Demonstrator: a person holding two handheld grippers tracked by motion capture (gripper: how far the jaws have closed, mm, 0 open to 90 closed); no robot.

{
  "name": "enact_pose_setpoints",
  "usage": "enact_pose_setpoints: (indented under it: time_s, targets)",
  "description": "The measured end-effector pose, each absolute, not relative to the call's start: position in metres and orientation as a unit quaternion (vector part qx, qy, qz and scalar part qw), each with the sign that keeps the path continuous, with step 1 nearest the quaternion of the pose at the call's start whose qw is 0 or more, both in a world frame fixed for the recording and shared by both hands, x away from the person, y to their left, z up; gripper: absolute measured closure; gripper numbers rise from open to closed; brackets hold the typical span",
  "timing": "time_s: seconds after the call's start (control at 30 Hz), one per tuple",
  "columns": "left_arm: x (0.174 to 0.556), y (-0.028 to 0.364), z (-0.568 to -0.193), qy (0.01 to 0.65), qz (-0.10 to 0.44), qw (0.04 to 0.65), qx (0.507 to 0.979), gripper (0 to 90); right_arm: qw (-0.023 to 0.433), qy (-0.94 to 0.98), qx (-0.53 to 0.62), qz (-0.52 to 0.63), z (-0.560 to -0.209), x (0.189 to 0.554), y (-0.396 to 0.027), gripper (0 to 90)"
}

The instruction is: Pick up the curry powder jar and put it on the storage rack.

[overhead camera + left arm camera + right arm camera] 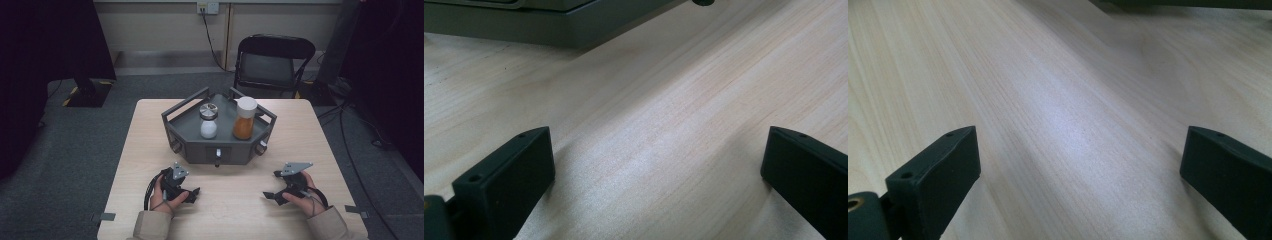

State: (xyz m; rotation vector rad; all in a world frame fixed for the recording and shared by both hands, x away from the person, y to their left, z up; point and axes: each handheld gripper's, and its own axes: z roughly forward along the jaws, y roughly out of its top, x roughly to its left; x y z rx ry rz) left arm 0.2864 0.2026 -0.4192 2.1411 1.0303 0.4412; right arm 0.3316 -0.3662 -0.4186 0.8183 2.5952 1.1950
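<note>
Grey tray point(549, 30) cut off past left claw point(656, 170).

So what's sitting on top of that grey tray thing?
Two jars stand on the grey tray: a jar with a silver lid holding something white, and a taller jar with a white lid holding something orange. The tray floor behind them is hidden.

Dim room w/ dark edges, soft overhead glare on table point(225, 200), close-ups slightly blurred
</note>
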Motion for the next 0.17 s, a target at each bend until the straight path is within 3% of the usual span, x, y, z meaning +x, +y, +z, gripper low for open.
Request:
enact_pose_setpoints:
  time_s: [0.17]
  targets:
    - [0.2864,0.2026,-0.4193,0.399,0.171,0.355,0.828,0.1,0.099,0.878,0.263,0.388,-0.4168,0.3283,-0.3600,1.2]
